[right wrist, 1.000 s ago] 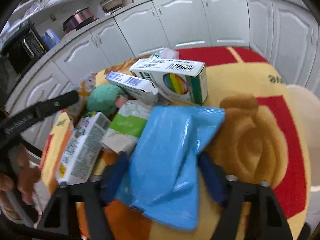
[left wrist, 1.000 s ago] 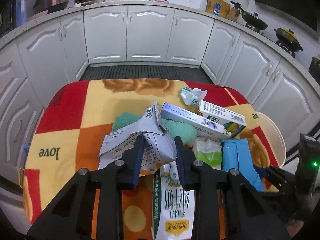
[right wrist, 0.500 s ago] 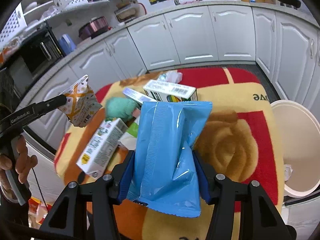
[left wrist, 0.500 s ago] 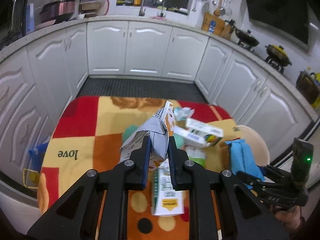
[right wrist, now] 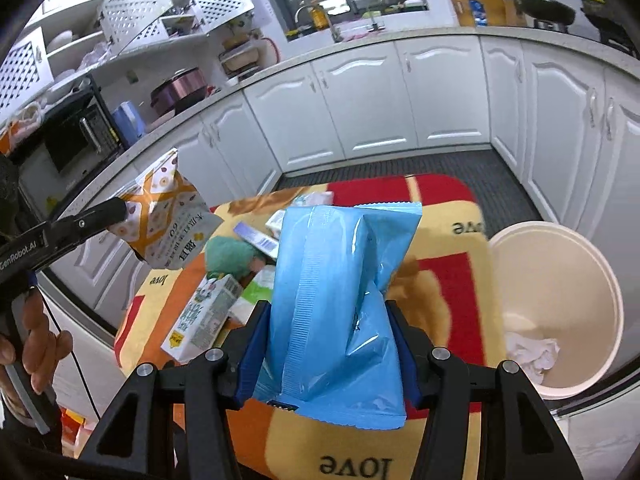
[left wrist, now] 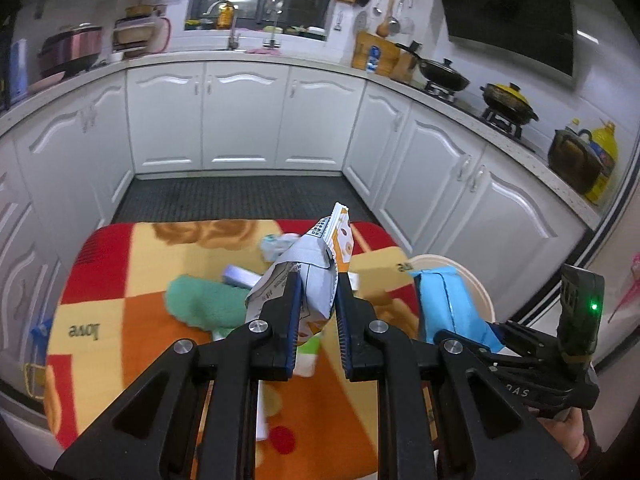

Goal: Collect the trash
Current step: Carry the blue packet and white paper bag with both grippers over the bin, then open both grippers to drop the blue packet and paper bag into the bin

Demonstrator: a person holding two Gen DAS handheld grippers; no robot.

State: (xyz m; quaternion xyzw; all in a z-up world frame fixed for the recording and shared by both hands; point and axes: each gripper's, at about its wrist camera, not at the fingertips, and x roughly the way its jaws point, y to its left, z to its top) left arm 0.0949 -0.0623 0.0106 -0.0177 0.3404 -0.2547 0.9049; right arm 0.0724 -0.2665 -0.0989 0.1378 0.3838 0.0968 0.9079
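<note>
Blue crinkly plastic fills the centre of the right wrist view: the right gripper [right wrist: 332, 344] is clamped on the blue packet [right wrist: 340, 304], pads pinching its lower half, packet standing upright and lifted clear of the blanket [right wrist: 460, 256]. It looks light, thin-walled and slick, puffed with air more than stuffed; my guess is it could slide out if squeezed only at the sealed edge, so the mid-body grip is the safer hold. In the left wrist view, lower centre, the left gripper [left wrist: 316, 308] is closed narrow on the orange-and-white snack bag [left wrist: 316, 272], holding it by its crumpled lower part with the torn top pointing up. That bag reads as empty foil or paper, very light, floppy and easy to crush, no fragility worry. Both items hang in the air above the table. Outward from the tongs, the white bin [right wrist: 560, 308] sits at the right edge of the right view, just beside the table edge, with crumpled white paper [right wrist: 532, 354] already in the bottom. Still lying on the blanket: a milk carton [right wrist: 208, 316] at left centre, stiffer and boxy, likely best taken across its narrow sides; a green cloth [right wrist: 228, 256], soft; a small white-and-blue box [right wrist: 256, 238], rigid. Behind it all, white kitchen cabinets [left wrist: 240, 120] run across the upper frame.
</note>
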